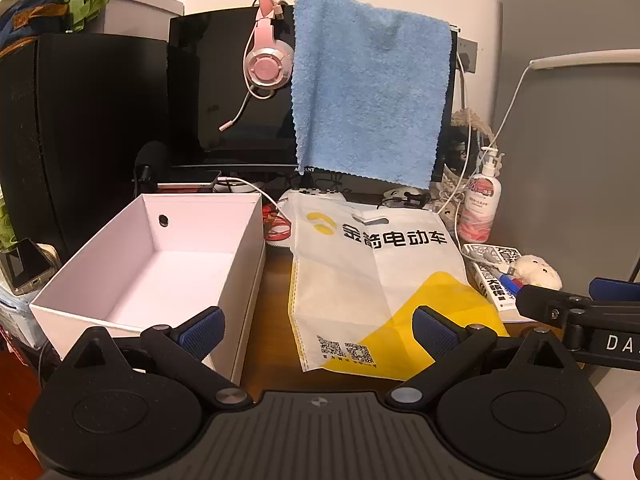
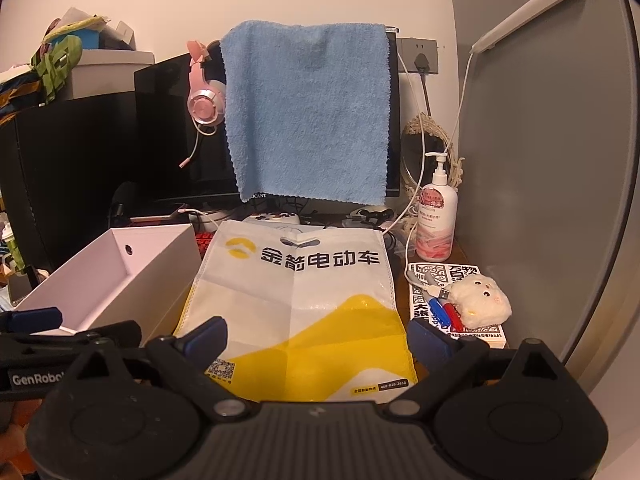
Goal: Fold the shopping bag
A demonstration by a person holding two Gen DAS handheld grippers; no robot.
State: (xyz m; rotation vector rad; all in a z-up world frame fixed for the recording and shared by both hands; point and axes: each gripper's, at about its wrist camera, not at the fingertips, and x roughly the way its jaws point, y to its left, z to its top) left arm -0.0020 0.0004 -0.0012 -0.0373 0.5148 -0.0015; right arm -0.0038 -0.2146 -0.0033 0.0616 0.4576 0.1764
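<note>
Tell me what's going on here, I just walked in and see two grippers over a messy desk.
A person holds a gripper in each hand above a white and yellow shopping bag lying flat and unfolded on the desk. The left gripper and right gripper are both open and hold nothing. An empty white box sits to the bag's left. Folding has not begun.
</note>
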